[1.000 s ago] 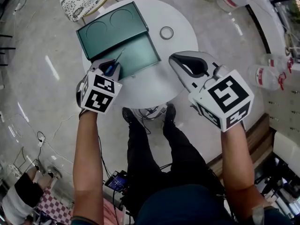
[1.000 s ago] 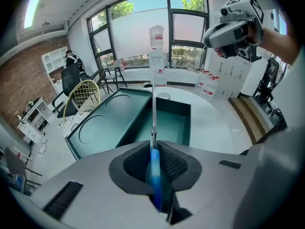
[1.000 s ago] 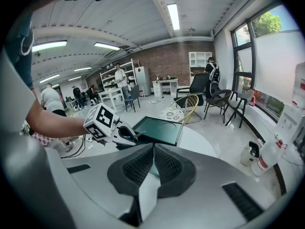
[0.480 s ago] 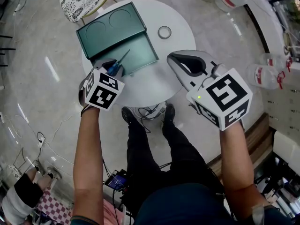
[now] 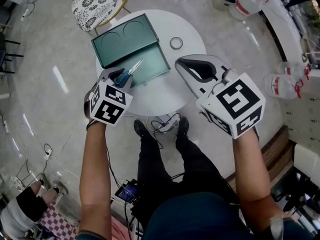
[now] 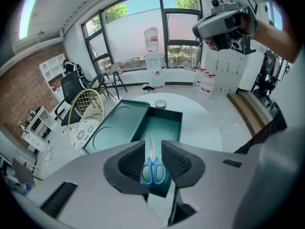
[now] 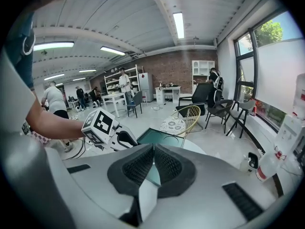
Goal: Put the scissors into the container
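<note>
1. Scissors [image 5: 130, 71] with blue handles are clamped in the left gripper [image 5: 118, 77] in the head view. Their blades point out over the near edge of the green container [image 5: 151, 64]. The container lies open on a round white table [image 5: 192, 31], with its lid half beside the deeper tray. A small round ring [image 5: 176, 43] lies on the table just past the container. The right gripper [image 5: 181, 66] hangs over the table's right side, apart from the container.

2. In the left gripper view, the left gripper's [image 6: 153, 150] padded jaws press on the blue handles of the scissors [image 6: 153, 170]. The closed blades run straight ahead over the container's tray [image 6: 164, 128]. The right gripper [image 6: 224, 23] shows high at upper right.

3. In the right gripper view, the right gripper [image 7: 153, 162] has its jaws pressed together with nothing between them. Beyond them are the left gripper [image 7: 125, 139] and part of the container [image 7: 159, 136].
</note>
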### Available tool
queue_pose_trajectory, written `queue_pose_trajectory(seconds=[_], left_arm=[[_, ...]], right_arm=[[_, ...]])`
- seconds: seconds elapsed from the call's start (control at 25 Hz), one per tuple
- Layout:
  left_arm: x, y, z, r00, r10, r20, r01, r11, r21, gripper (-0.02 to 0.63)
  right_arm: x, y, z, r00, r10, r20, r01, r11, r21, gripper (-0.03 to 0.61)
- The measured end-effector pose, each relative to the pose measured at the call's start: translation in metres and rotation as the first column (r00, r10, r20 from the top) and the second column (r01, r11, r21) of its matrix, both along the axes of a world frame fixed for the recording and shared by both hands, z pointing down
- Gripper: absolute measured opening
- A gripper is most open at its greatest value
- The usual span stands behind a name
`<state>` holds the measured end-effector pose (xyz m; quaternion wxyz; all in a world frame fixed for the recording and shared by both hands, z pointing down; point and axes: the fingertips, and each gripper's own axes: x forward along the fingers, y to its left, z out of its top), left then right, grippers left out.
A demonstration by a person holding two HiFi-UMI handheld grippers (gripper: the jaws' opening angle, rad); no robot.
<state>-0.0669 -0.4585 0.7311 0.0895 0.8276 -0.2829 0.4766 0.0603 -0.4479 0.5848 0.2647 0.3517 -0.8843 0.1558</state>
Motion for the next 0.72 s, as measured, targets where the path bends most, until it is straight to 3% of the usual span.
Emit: queue_pose_trajectory(seconds=[0.28,0.6,0.72], left_arm=[[-0.018,0.003,-0.122,0.995,-0.052,-0.087,0.065,0.987,0.149,0.097],[-0.036,0.037,-0.287,0.947,-0.102,-0.304,0.189,0.944,0.271,0.060],[-0.042,0.053,-0.338,0.937,-0.102,-0.335,0.217,0.921,0.325,0.058]], right_arm=[[-0.017,0.002,-0.085,0.999,-0.048,0.024,0.045,0.991,0.122,0.038],[-0.023,0.029,-0.204,0.997,-0.065,0.038,0.051,0.959,0.279,0.037],[-0.024,0.042,-0.242,0.995,-0.087,0.051,0.066,0.943,0.325,0.037]])
